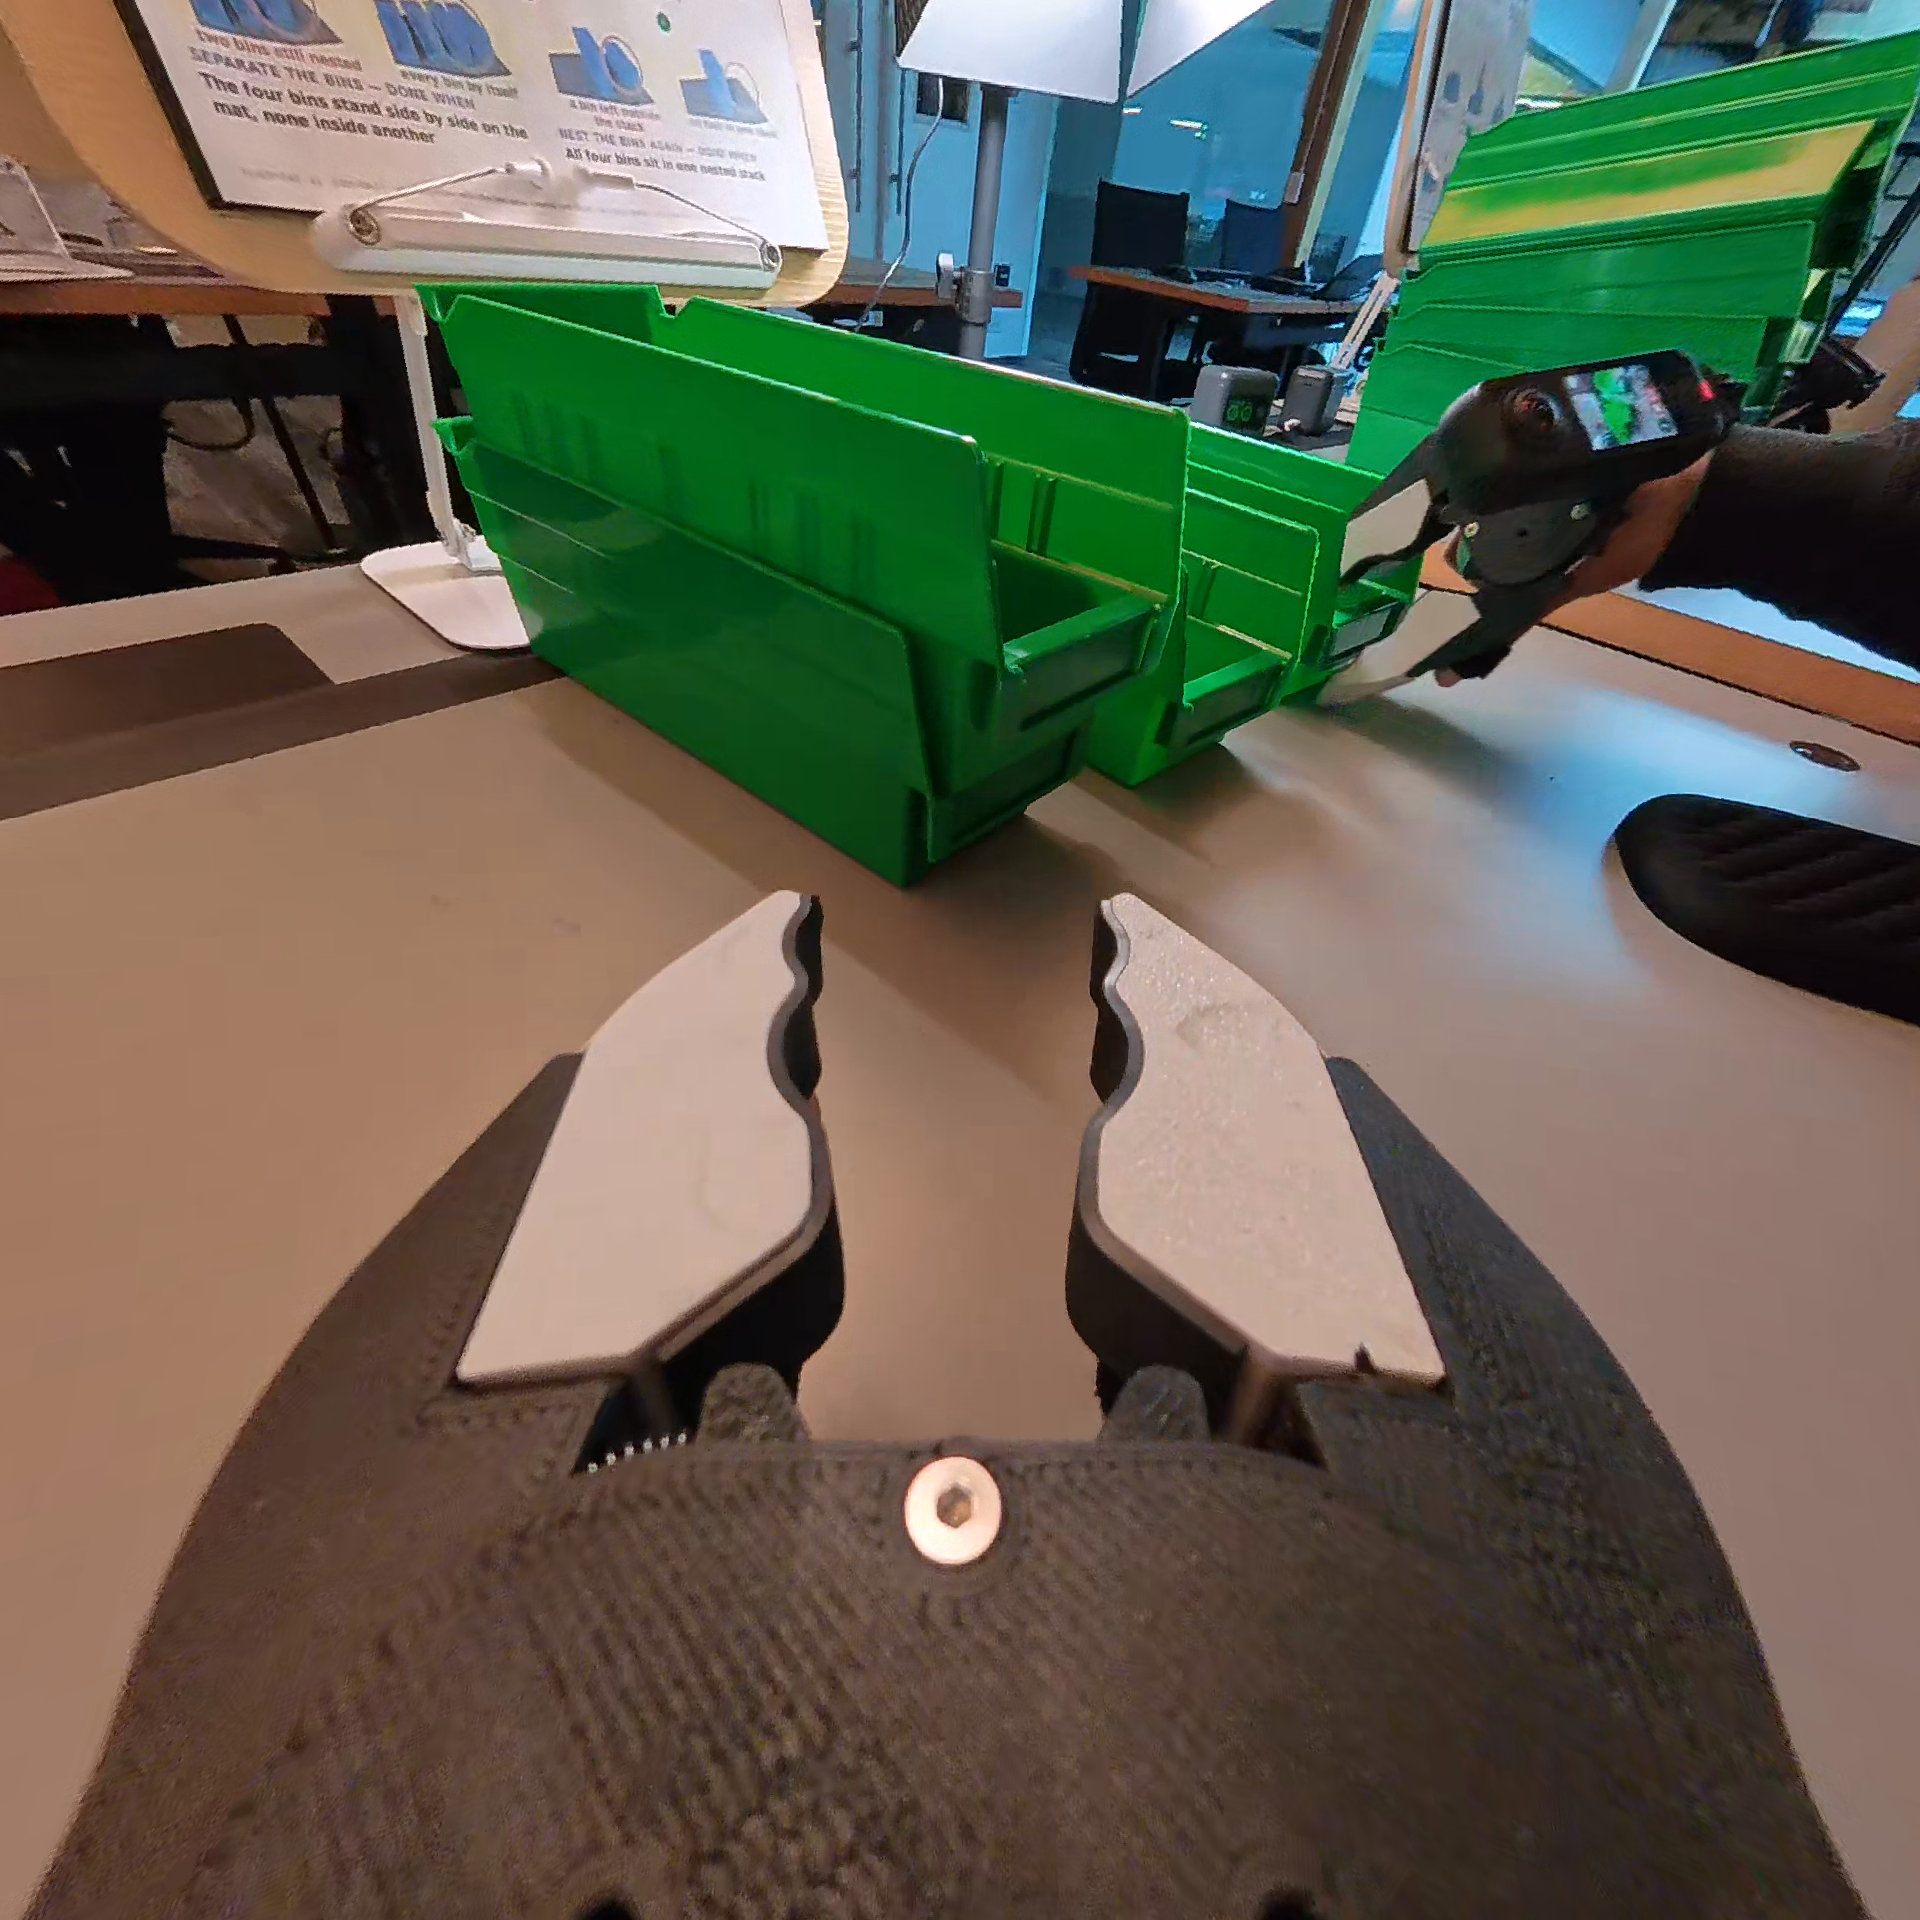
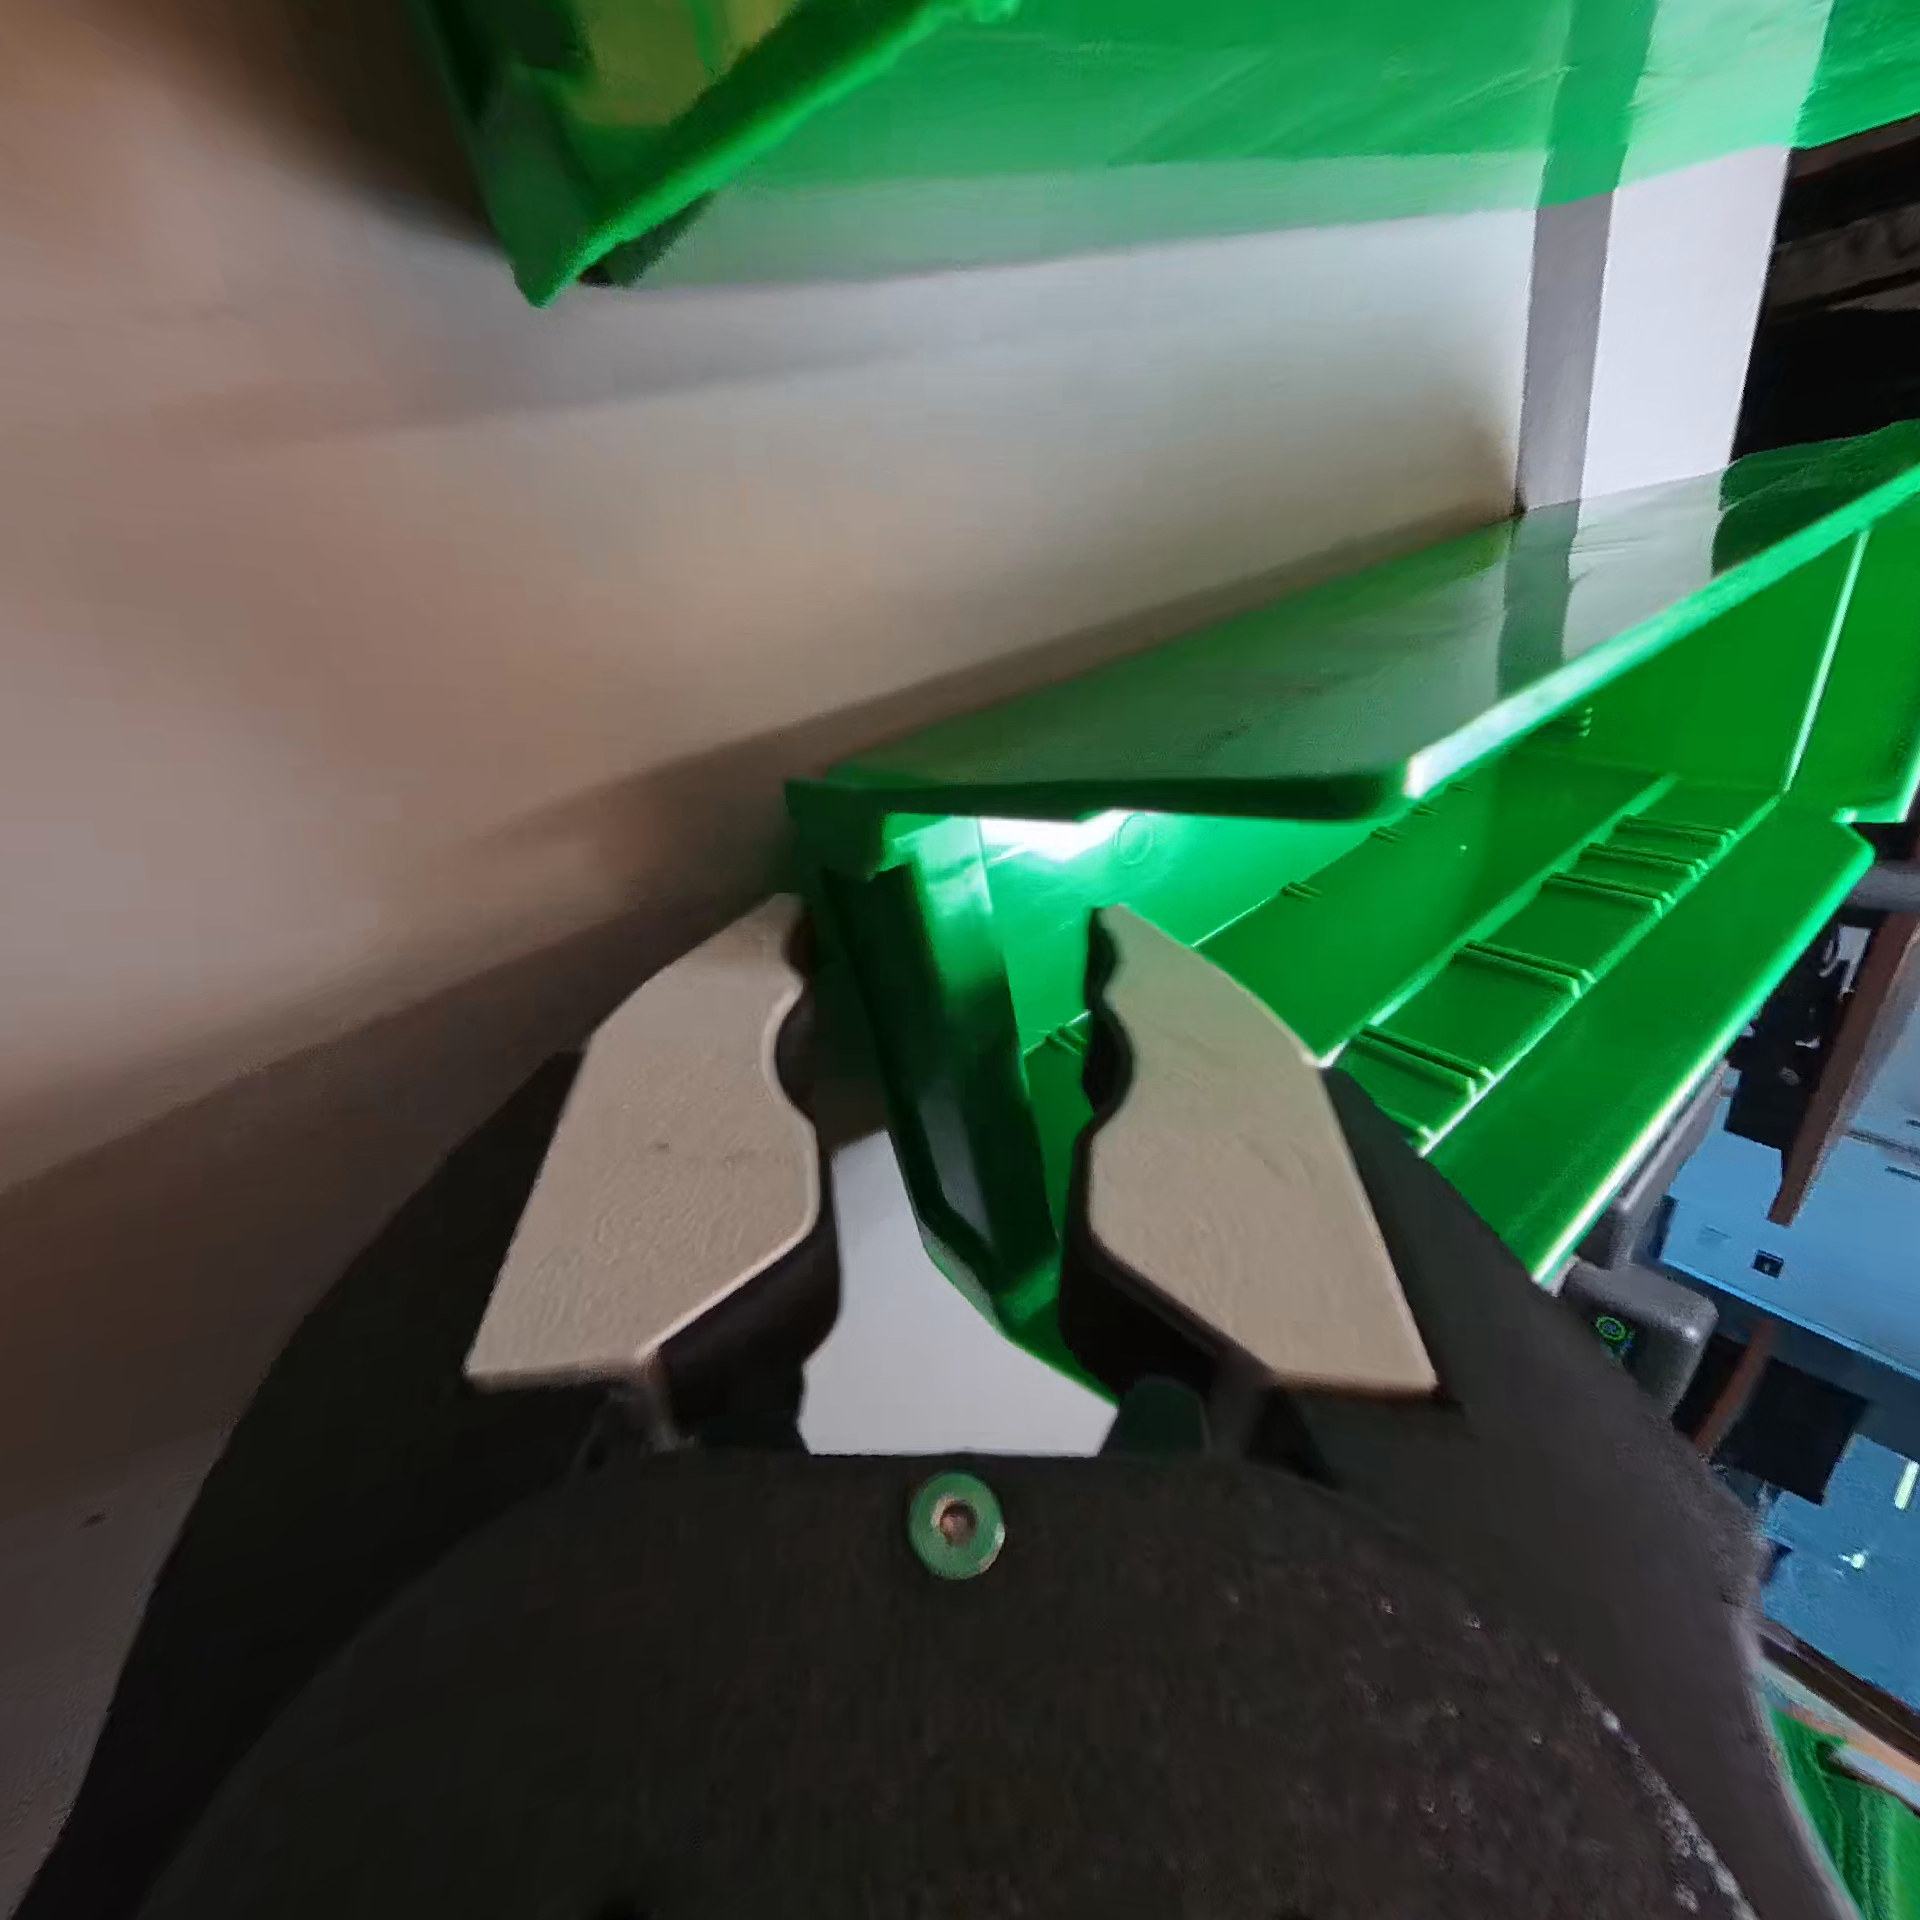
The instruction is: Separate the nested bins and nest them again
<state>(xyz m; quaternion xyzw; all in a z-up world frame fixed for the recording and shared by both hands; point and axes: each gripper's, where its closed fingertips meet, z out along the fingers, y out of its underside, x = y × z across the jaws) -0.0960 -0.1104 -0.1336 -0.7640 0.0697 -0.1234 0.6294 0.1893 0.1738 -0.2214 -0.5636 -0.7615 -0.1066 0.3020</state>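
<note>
Green plastic bins stand in a row on the grey mat [image 1: 416,987]. The nearest one [image 1: 748,623] has a second bin [image 1: 831,457] sitting in it. A lower bin [image 1: 1216,665] stands to their right, and another bin [image 1: 1361,613] stands beyond that. My left gripper [image 1: 954,925] is open and empty, low over the mat and short of the nearest bin's corner. My right gripper [image 1: 1382,592] is at the front of the far bin. In the right wrist view, rolled on its side, my right gripper [image 2: 951,925] is open. Its fingers straddle that bin's front lip [image 2: 935,1091]. Another bin [image 2: 623,135] shows above.
An instruction board [image 1: 499,125] on a white stand [image 1: 447,603] rises behind the bins at the left. A black ribbed pad [image 1: 1787,894] lies at the right. A hand in a dark sleeve [image 1: 1787,540] holds the right gripper. Blurred green bin shapes [image 1: 1662,239] show far right.
</note>
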